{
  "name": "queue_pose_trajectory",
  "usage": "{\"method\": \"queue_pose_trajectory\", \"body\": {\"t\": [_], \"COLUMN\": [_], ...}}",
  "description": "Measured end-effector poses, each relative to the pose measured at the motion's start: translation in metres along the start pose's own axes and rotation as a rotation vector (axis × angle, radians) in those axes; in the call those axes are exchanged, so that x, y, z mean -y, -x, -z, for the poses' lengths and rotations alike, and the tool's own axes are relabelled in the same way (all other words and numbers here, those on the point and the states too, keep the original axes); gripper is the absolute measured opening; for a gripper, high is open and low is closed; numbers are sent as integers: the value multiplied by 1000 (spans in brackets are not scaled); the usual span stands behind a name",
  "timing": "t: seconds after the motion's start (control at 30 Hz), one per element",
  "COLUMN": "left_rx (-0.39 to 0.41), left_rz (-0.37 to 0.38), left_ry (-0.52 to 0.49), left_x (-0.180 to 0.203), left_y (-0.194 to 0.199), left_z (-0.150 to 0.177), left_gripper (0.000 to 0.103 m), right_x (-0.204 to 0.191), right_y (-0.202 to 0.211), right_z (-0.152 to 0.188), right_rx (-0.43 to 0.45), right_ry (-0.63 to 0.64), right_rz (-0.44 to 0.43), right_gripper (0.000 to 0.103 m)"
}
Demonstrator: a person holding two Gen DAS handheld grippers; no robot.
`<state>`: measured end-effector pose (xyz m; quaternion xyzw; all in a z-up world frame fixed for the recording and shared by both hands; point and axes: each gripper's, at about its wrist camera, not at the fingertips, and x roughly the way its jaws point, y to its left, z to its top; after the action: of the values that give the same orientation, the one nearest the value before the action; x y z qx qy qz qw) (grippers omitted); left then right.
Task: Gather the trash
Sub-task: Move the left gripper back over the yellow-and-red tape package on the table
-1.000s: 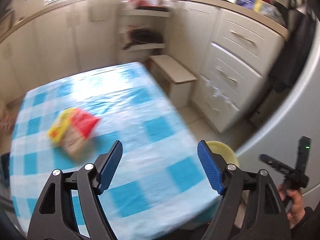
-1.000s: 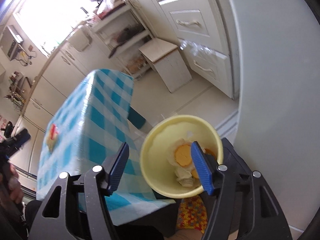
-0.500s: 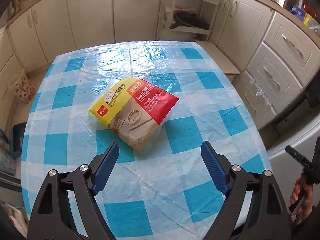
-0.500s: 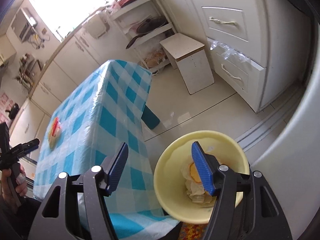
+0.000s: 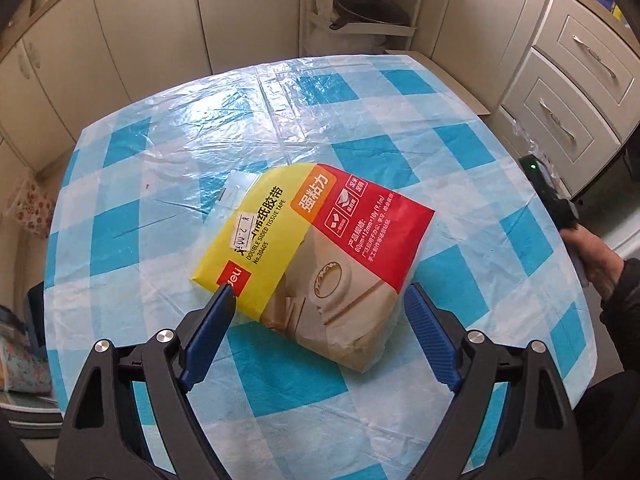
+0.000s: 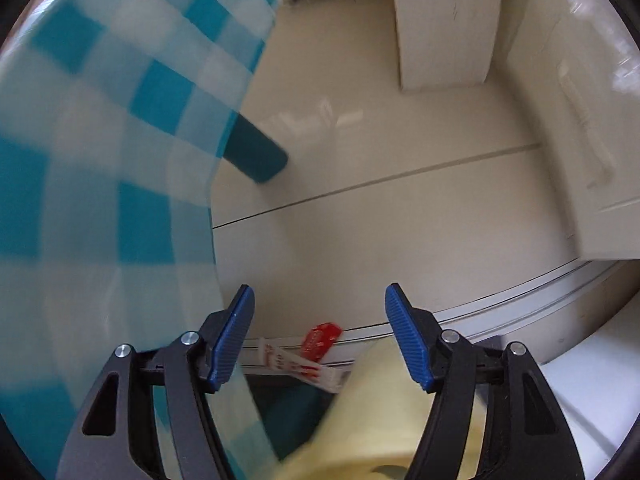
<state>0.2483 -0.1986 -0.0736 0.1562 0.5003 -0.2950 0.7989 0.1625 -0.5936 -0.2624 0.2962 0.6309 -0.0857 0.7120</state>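
A yellow, red and tan tape package (image 5: 316, 252) in clear plastic lies on the blue-checked table (image 5: 360, 144). My left gripper (image 5: 320, 300) is open, its blue fingertips on either side of the package's near end, just short of it. My right gripper (image 6: 320, 304) is open and empty, pointing down at the floor beside the table. The yellow bin (image 6: 372, 412) shows blurred under it, at the bottom of the right wrist view. A small red and white wrapper (image 6: 308, 352) lies on the floor by the bin.
Cream cabinets and drawers (image 5: 576, 92) ring the table. A white stool (image 6: 444, 28) stands on the tiled floor. A teal table leg (image 6: 256, 152) shows under the cloth edge. The right hand and its gripper handle (image 5: 560, 208) are at the table's right edge.
My left gripper moved forward and down to the package, which now sits between its fingertips. My right gripper swung down and away; the bin slid to the bottom edge of its view.
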Motion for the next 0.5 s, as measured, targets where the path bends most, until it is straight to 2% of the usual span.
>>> {"method": "queue_pose_trajectory", "body": {"t": [0.07, 0.17, 0.23, 0.27, 0.33, 0.4, 0.43, 0.5], "left_rx": [-5, -16, -25, -23, -23, -21, -21, -18], "left_rz": [17, 58, 77, 81, 87, 99, 97, 90], "left_ry": [3, 20, 24, 17, 8, 6, 4, 3], "left_x": [-5, -14, -17, -18, -20, -22, -23, -26], "left_y": [-5, -10, -12, -13, -12, -12, -13, -14], "left_z": [-1, -1, 0, 1, 2, 1, 1, 0], "left_gripper": [82, 82, 82, 82, 83, 83, 83, 85], "right_x": [-2, -17, -34, -41, -64, -81, -87, -96], "right_y": [-30, -77, -110, -125, -137, -155, -165, -180], "right_z": [-14, -18, -5, 1, 16, 42, 57, 81], "right_rx": [-64, -179, -288, -377, -452, -594, -671, -769], "right_ry": [-17, 105, 257, 314, 484, 660, 733, 871], "right_rz": [27, 141, 201, 210, 223, 253, 281, 362], "right_gripper": [66, 66, 66, 64, 63, 63, 63, 63]}}
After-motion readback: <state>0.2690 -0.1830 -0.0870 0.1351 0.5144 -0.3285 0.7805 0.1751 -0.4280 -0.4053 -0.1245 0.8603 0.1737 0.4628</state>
